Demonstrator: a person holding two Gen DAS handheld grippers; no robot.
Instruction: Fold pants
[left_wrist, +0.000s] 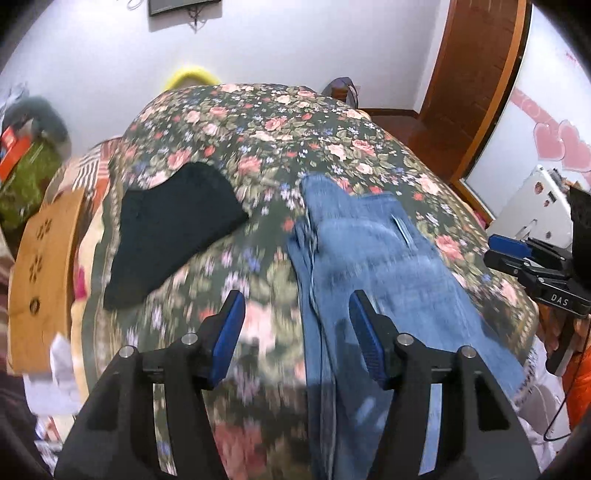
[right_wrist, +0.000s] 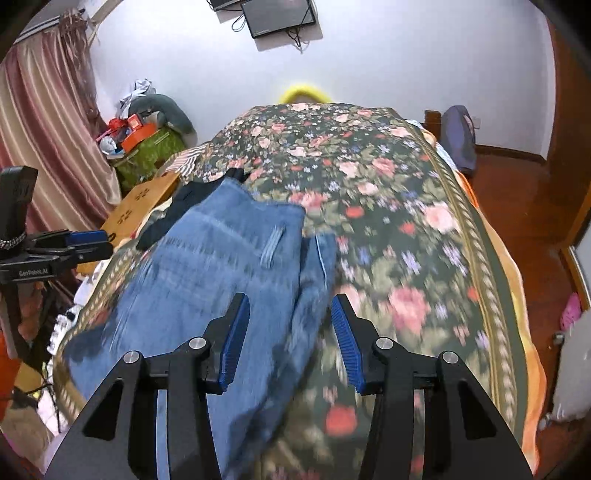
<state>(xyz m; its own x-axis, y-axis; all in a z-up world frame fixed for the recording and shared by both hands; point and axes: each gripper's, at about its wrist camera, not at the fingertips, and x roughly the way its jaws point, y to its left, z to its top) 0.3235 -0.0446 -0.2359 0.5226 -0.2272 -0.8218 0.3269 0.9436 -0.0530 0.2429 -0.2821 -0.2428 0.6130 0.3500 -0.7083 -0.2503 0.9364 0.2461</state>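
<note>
The blue pants (left_wrist: 373, 266) lie flat on a bed with a flowery cover (left_wrist: 258, 122). The left tongs (left_wrist: 295, 321) hang above the bed with their blue tips apart and nothing between them; the pants lie under the right-hand tip and stretch away in front. The right tongs (right_wrist: 290, 325) are parted too and grip nothing. In their view the pants (right_wrist: 207, 266) lie under the left-hand tip. A dark folded cloth (left_wrist: 173, 229) rests on the bed, apart from the pants, on their left.
</note>
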